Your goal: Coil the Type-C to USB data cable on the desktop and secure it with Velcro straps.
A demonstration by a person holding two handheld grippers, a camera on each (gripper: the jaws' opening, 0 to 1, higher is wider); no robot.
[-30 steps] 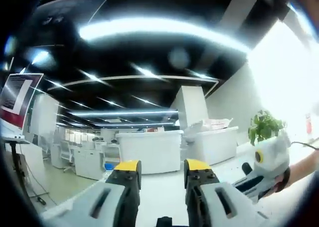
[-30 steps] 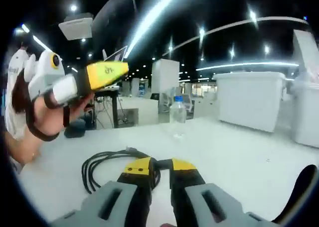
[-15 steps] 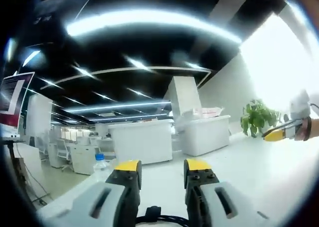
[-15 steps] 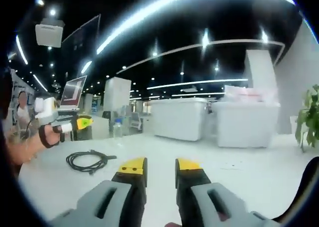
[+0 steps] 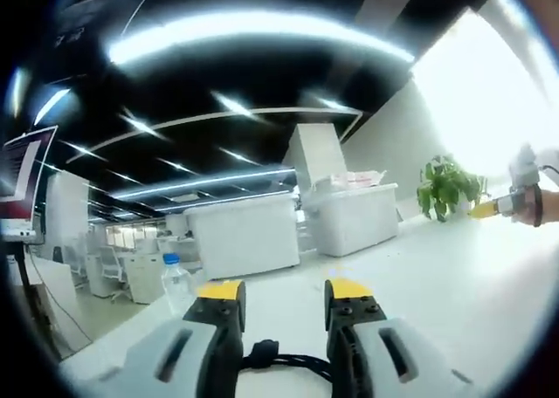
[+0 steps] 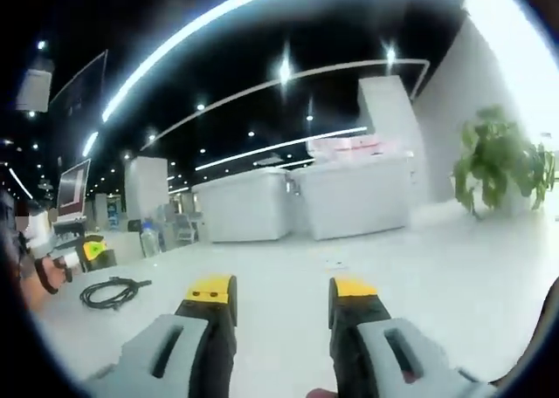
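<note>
Beyond the cable [image 6: 112,291], a water bottle [image 6: 150,239].

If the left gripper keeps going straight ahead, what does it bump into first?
Probably the black data cable, lying on the white desktop between the left gripper jaws, which stand apart. The water bottle sits off to one side, likely missed.

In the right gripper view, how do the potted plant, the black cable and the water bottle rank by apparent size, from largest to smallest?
1. potted plant
2. black cable
3. water bottle

Distance from the camera differs, so true sizes stay unsure.
</note>
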